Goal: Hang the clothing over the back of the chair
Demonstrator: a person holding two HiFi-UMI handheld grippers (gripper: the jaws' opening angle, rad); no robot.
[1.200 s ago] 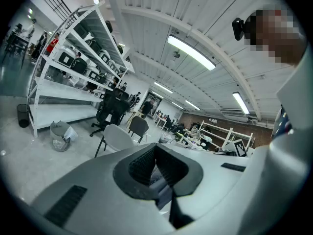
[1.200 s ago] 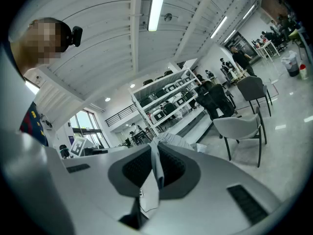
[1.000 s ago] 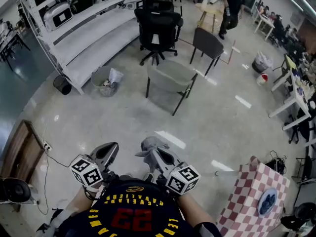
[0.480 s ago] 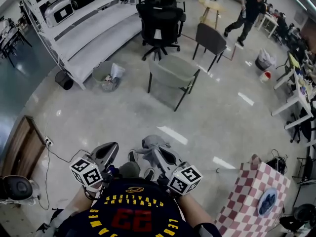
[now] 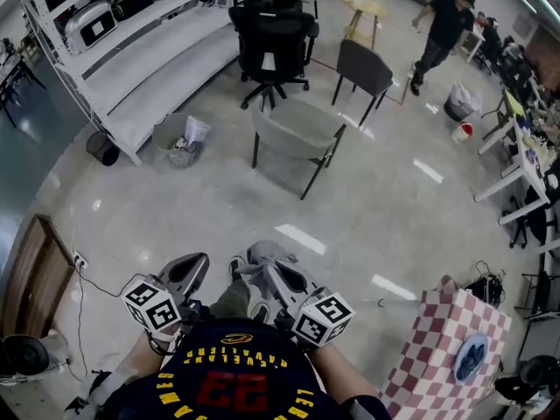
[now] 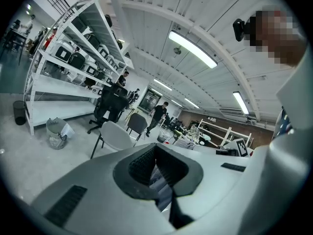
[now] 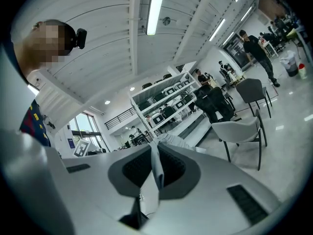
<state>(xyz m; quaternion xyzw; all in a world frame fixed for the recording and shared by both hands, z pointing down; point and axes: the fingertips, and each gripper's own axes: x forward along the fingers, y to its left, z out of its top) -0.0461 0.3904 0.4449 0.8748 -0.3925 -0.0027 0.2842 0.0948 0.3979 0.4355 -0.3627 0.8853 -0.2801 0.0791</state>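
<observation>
**Two Grippers on the Garment, Chair Not Yet Reached**

Both grippers sit low in front of us, well short of the grey chair (image 5: 297, 129), with bare floor (image 5: 367, 208) between. The left gripper (image 5: 194, 265) has its jaws closed on a fold of the grey clothing (image 5: 262, 254). The right gripper (image 5: 273, 274) pinches a thin edge of the same cloth, jaws nearly together. So the clothing is bunched between the two, on our side of the chair and well apart from its back.

We read this as the carry: garment in hand, hanging not yet begun. Beyond the chair stand a black office chair (image 5: 271, 42) and a dark side chair (image 5: 363, 68). We judge the grey one the target, being nearest.

Next we need to close in on the chair, lift the cloth above its back, spread it, and lower it across.
</observation>
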